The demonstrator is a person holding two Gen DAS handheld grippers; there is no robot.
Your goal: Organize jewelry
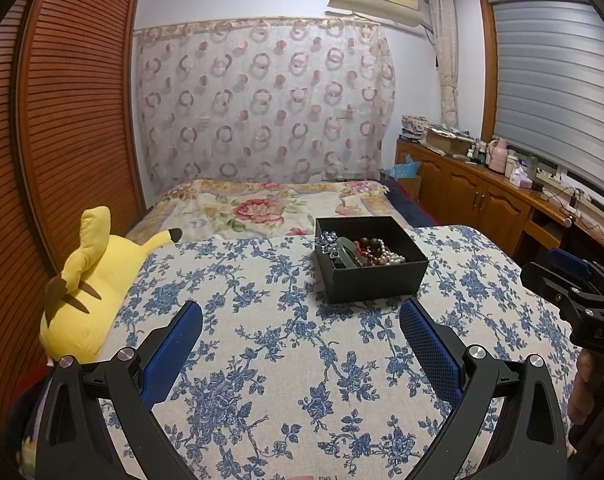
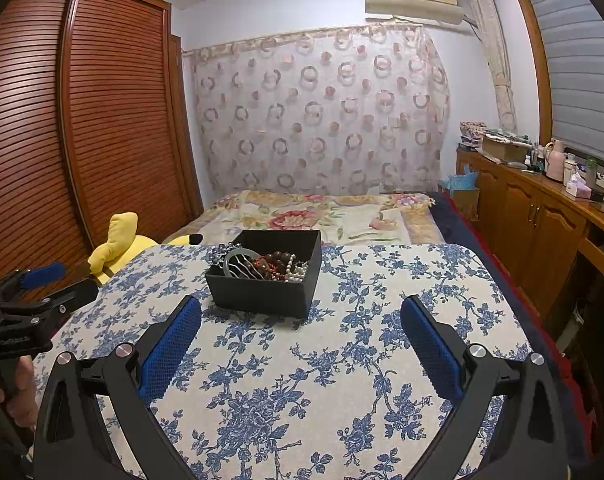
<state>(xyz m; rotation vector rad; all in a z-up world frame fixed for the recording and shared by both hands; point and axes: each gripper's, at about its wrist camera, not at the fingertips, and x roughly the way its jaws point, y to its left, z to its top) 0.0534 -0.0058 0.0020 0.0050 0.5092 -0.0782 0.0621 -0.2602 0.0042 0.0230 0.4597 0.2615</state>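
Left wrist view: left gripper [image 1: 300, 320], fingers spread wide and empty, above the blue-flowered cloth [image 1: 262, 340]. Black box [image 1: 372, 276] ahead, holding a heap of beads, pearls, a comb and a silver bow. Yellow plush [image 1: 90, 280] at left.

Right wrist view: right gripper [image 2: 300, 316] likewise spread and empty, box [image 2: 262, 292] just beyond. Advice: pick one top piece; the strands look tangled, so lift slowly.

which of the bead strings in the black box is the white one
The pearl strand, at the right end of the pile in the black box. Its beads are small and white; the beaded strings beside it are dark brown and red.
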